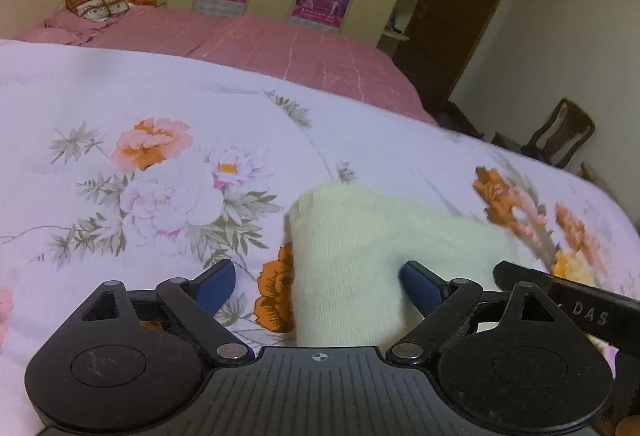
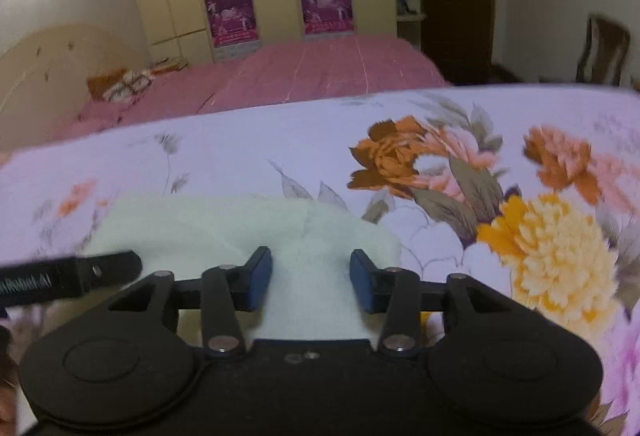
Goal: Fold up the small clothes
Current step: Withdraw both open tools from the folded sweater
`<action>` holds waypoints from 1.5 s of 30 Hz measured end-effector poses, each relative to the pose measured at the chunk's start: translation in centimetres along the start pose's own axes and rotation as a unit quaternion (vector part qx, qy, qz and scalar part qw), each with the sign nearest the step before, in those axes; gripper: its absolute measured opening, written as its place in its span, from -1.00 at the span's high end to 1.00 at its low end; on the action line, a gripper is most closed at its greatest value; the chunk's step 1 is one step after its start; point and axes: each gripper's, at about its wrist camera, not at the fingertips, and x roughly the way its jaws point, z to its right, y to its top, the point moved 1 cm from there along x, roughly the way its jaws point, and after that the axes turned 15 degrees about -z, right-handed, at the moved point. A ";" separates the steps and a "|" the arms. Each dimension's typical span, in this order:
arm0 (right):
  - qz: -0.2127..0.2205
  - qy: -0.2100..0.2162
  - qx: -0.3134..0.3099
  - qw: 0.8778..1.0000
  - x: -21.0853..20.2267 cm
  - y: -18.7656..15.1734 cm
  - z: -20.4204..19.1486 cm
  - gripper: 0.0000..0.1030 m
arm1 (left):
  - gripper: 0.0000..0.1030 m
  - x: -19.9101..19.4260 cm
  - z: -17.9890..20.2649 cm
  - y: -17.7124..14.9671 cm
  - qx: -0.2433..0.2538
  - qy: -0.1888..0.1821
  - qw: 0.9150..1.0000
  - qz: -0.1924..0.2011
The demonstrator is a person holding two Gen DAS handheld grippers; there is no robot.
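The cream sock [image 1: 360,256] lies flat on the floral quilt [image 1: 140,96] for folding. Left gripper [image 1: 320,286] and right gripper [image 2: 311,278] straddle it, fingers released, positioned to grasp.

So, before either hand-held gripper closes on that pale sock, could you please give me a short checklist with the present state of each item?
1. Pale cream knitted sock lies on the floral bedspread: ok.
2. Left hand-held gripper open, with sock between its fingers: ok.
3. Right hand-held gripper open over the sock: ok.
4. Sock lying flat and smooth: not ok, it bulges.
5. Pads touching the sock: cannot tell.
6. A second sock nearby: cannot tell.
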 end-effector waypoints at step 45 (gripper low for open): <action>-0.015 -0.004 -0.001 1.000 -9.7 -11.9 -1.4 -0.04 | -0.76 -7.1 0.8 -11.2 0.096 0.009 0.994 -0.043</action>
